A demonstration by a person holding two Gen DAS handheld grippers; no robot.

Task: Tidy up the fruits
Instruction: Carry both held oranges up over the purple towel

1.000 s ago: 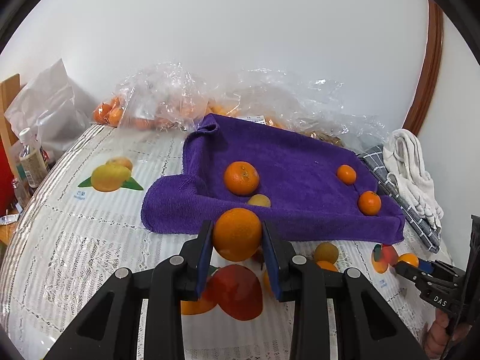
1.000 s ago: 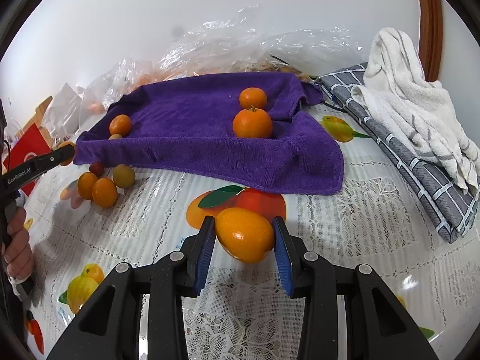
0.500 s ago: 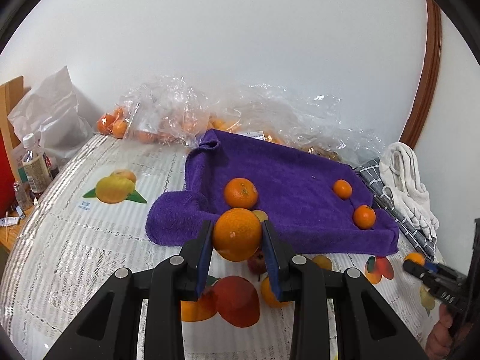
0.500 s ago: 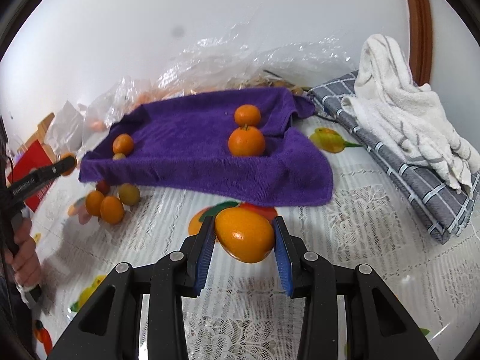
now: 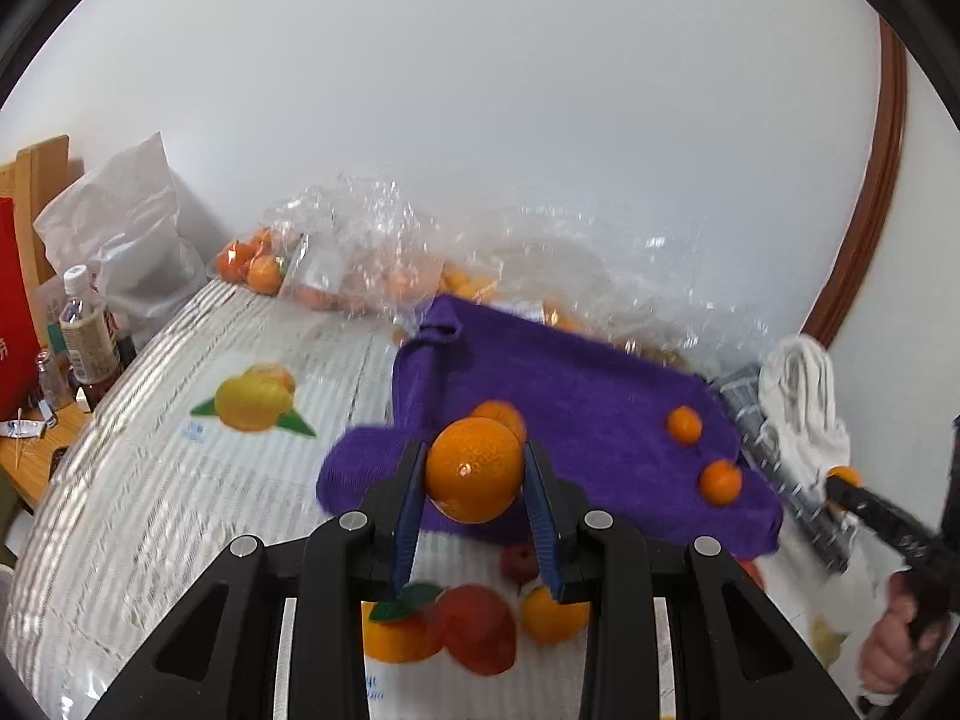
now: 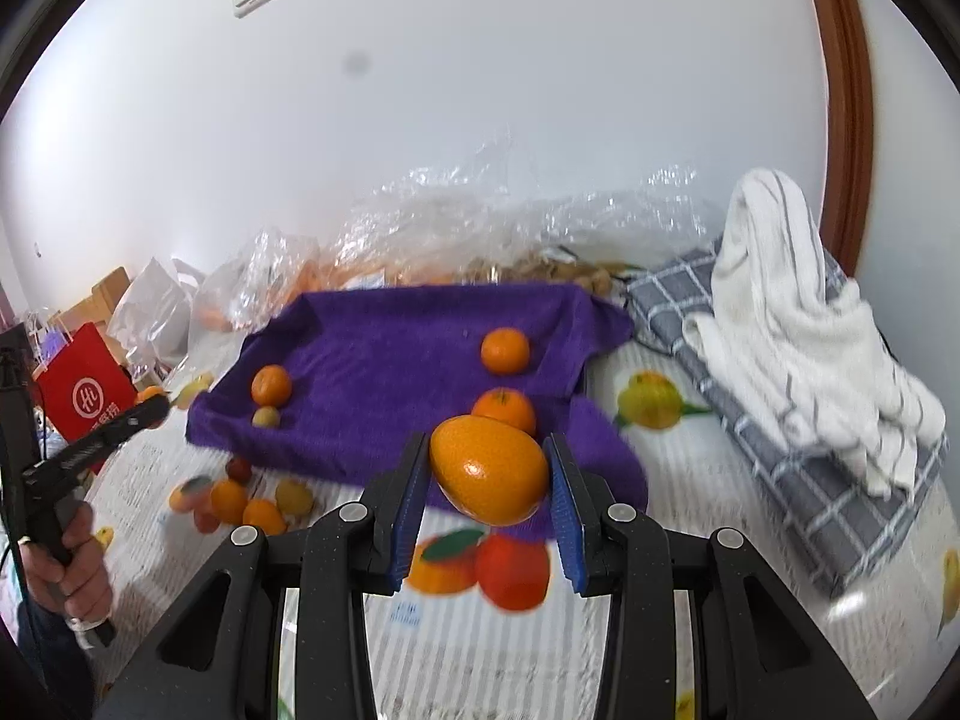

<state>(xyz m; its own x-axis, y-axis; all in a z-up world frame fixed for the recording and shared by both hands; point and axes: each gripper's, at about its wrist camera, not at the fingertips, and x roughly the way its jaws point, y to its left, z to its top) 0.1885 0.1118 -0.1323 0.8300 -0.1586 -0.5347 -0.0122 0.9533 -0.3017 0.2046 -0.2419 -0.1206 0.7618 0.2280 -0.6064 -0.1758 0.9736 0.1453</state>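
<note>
My left gripper (image 5: 474,477) is shut on a round orange (image 5: 474,468), held above the table in front of the purple towel (image 5: 570,396). My right gripper (image 6: 489,474) is shut on an oval orange (image 6: 489,468), held above the towel's (image 6: 390,360) near edge. Several small oranges lie on the towel (image 6: 505,350) (image 6: 271,384) (image 5: 720,482). Loose fruit lies on the tablecloth in front of the towel (image 6: 252,504) (image 5: 552,615). The left gripper also shows at the left edge of the right wrist view (image 6: 150,408).
Clear plastic bags of oranges (image 5: 360,264) lie along the wall behind the towel. A grey checked cloth with a white towel (image 6: 804,324) lies at the right. Bottles (image 5: 87,330), a white bag and a red bag (image 6: 84,390) stand at the left table edge.
Both grippers have risen with their oranges, and the views have tilted up toward the wall. The held fruit now sits in front of the purple towel in both views.
</note>
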